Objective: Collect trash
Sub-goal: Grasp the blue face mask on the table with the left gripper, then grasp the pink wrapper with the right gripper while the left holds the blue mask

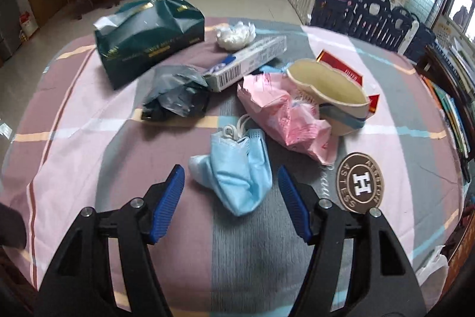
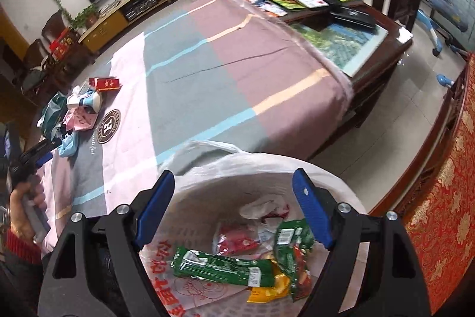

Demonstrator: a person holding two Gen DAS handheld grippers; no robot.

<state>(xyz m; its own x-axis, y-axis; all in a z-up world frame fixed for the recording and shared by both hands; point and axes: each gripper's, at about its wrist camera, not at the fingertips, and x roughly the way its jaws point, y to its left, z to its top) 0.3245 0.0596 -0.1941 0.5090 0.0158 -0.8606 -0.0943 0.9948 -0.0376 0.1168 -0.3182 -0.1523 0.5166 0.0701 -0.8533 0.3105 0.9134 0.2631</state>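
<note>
Table under striped cloth [image 1: 89,121]: green bag [image 1: 148,37], grey bag [image 1: 175,94], carton [image 1: 246,61], pink wrapper [image 1: 282,112], paper cup [image 1: 332,94], blue mask [image 1: 237,168], white wad [image 1: 234,33].

The left wrist view tilts down, close over the litter on the bench [image 1: 89,138]. The right wrist view looks down into a lined bin [image 2: 267,168] beside it. Both share the striped cloth.

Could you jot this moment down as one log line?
left tool: open over blue mask | right tool: open above bin

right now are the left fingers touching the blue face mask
Apart. The left wrist view shows the blue face mask lying between the open left fingers, with tablecloth visible on both sides.
</note>
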